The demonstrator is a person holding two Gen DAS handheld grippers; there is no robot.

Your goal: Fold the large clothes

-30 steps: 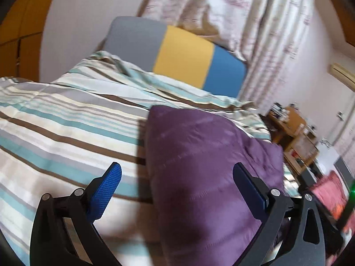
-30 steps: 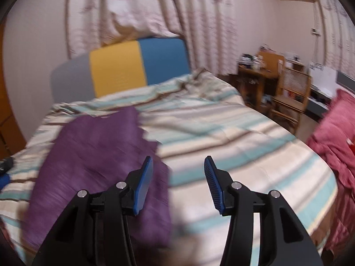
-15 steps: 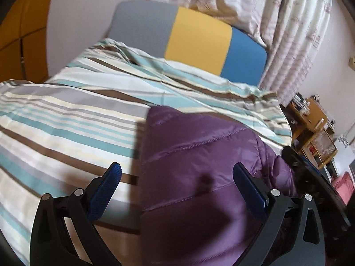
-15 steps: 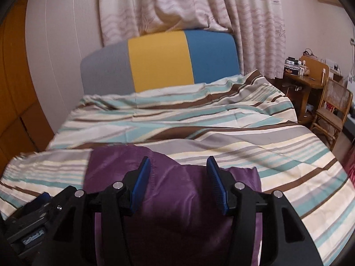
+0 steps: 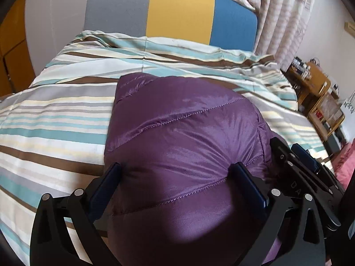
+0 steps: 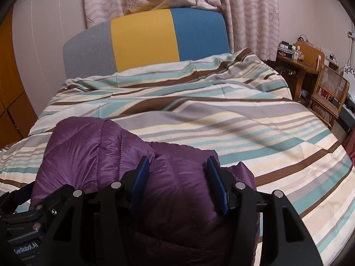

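A purple quilted jacket [image 5: 182,119] lies folded in a puffy bundle on the striped bed cover [image 5: 55,115]. My left gripper [image 5: 175,166] is open wide and low over the bundle's near left part, whose padding bulges up between the two blue pads. In the right wrist view the same jacket [image 6: 88,146] fills the lower left. My right gripper [image 6: 178,159] stands open over its right half, with quilted cloth under and between the fingers. The right gripper's black frame [image 5: 299,168] shows at the jacket's right side in the left view. The jacket's near edge is hidden by both grippers.
A grey, yellow and blue headboard [image 6: 144,37] ends the bed, with patterned curtains behind. A wooden desk [image 6: 295,62] and a cane chair [image 6: 328,88] stand at the bed's right. Pink cloth [image 5: 346,166] lies at far right, orange cupboard doors [image 6: 8,88] at left.
Both grippers have come down and closed in on the jacket. The right one swung from the bare cover onto its right half; the left one now straddles its bulging top.
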